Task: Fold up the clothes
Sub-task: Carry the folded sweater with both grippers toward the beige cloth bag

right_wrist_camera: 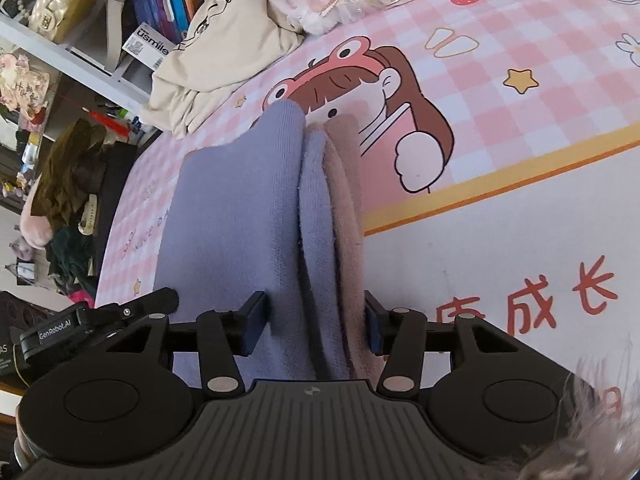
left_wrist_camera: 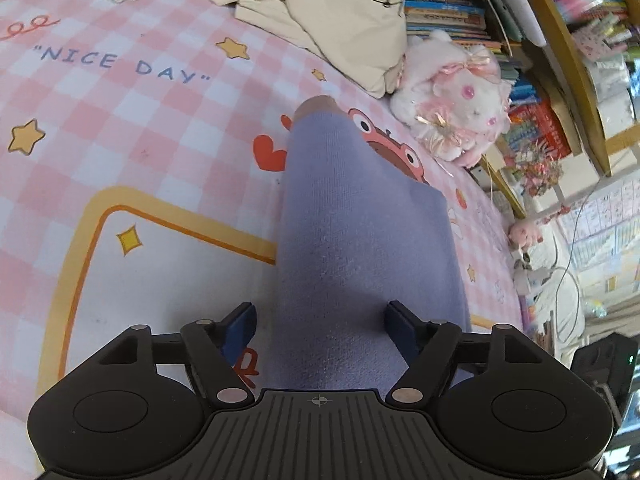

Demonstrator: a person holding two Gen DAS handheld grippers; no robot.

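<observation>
Your left gripper [left_wrist_camera: 320, 322] gapes around the soft, limp garment [left_wrist_camera: 340, 220] while your right gripper [right_wrist_camera: 316, 320] pinches its stacked layers; hold near the fold, since it sags

pink checked bed sheet [left_wrist_camera: 120, 128] | on it: lilac garment [left_wrist_camera: 352, 248], cream garment [left_wrist_camera: 332, 20], plush toy [left_wrist_camera: 452, 108]

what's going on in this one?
A person is folding a lavender garment on a pink checked cartoon bedsheet, a handheld gripper in each hand. The right gripper brackets a bunched stack of its layers, lavender and a dusty-pink layer, with both pads against the cloth. The left gripper is open, with the garment lying between its fingers. A cream garment and a plush toy sit at the sheet's far edge, untouched.
</observation>
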